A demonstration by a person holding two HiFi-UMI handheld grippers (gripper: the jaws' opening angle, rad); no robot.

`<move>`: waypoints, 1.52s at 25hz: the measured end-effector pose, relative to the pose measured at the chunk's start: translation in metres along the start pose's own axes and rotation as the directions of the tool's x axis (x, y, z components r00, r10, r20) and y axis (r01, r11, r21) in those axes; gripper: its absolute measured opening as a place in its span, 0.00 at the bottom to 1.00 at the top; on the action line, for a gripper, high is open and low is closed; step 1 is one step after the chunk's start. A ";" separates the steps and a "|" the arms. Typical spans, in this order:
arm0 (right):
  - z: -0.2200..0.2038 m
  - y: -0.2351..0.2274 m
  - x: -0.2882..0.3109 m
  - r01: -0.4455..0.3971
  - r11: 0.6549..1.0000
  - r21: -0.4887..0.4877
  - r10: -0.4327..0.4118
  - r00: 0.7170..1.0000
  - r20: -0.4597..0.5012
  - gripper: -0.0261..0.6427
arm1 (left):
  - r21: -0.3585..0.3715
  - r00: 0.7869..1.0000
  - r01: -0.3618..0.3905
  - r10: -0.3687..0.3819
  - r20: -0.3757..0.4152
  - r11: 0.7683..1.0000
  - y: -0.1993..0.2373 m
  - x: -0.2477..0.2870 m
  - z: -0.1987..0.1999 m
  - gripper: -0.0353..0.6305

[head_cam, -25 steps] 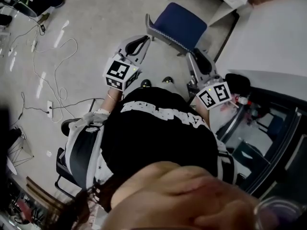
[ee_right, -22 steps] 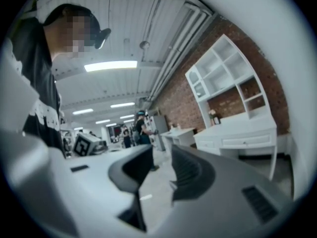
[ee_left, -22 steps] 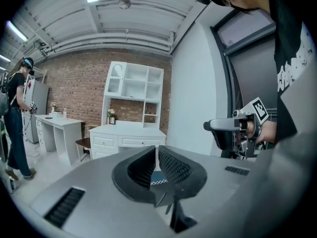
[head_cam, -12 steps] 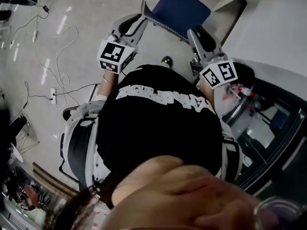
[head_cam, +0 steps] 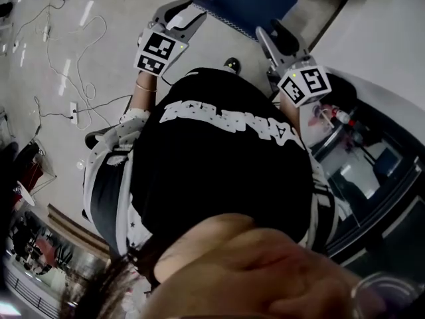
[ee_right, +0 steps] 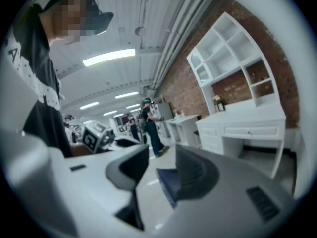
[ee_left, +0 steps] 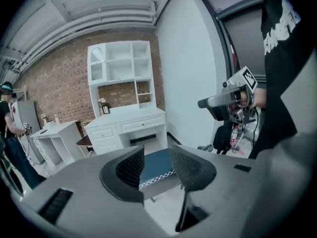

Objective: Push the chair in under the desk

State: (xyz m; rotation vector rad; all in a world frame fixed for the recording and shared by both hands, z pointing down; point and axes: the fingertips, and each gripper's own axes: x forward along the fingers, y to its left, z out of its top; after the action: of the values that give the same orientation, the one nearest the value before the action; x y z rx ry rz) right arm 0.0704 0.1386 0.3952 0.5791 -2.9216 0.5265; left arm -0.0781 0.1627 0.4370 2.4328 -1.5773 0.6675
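- While the jaws of your left gripper (ee_left: 156, 163) have just been opening, the blue chair (head_cam: 251, 2) shows between them, ungripped.
- Jaws of your right gripper (ee_right: 162, 171), also just opening, stand apart at the chair's other edge.

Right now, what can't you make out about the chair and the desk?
Chair legs: head view, covered by its own seat; the top edge cuts its far side.
Chair in right gripper view: only one blurred blue corner.
Desk opening: left gripper view, too small and far.
Person's feet: head view, mostly under the black shirt; one shoe shows.
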 end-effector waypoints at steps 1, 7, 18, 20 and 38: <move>-0.003 -0.001 0.001 -0.002 1.000 0.003 0.002 1.000 -0.008 0.29 | 0.019 1.000 0.010 -0.010 -0.023 1.000 0.002 0.005 -0.005 0.36; -0.030 -0.008 0.006 0.013 1.000 -0.020 -0.015 0.994 -0.106 0.32 | 0.128 0.979 0.134 -0.111 -0.171 0.983 -0.007 0.031 -0.038 0.42; -0.115 -0.013 0.024 0.130 0.962 -0.240 -0.225 0.875 -0.430 0.39 | 0.413 0.871 0.418 -0.228 -0.434 0.809 -0.026 0.072 -0.104 0.45; -0.123 -0.018 0.027 0.154 0.954 -0.258 -0.259 0.855 -0.448 0.39 | 0.438 0.862 0.444 -0.239 -0.446 0.782 -0.028 0.077 -0.107 0.45; -0.181 -0.048 0.019 0.172 0.829 -0.532 -0.507 0.633 -0.585 0.28 | 0.643 0.850 0.514 -0.233 -0.473 0.568 -0.038 0.101 -0.127 0.26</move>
State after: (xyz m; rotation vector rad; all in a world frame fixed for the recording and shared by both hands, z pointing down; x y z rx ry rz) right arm 0.0799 0.1550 0.5821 0.6666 -1.9972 0.0076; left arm -0.0442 0.1433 0.5989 2.7965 -0.6079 1.8228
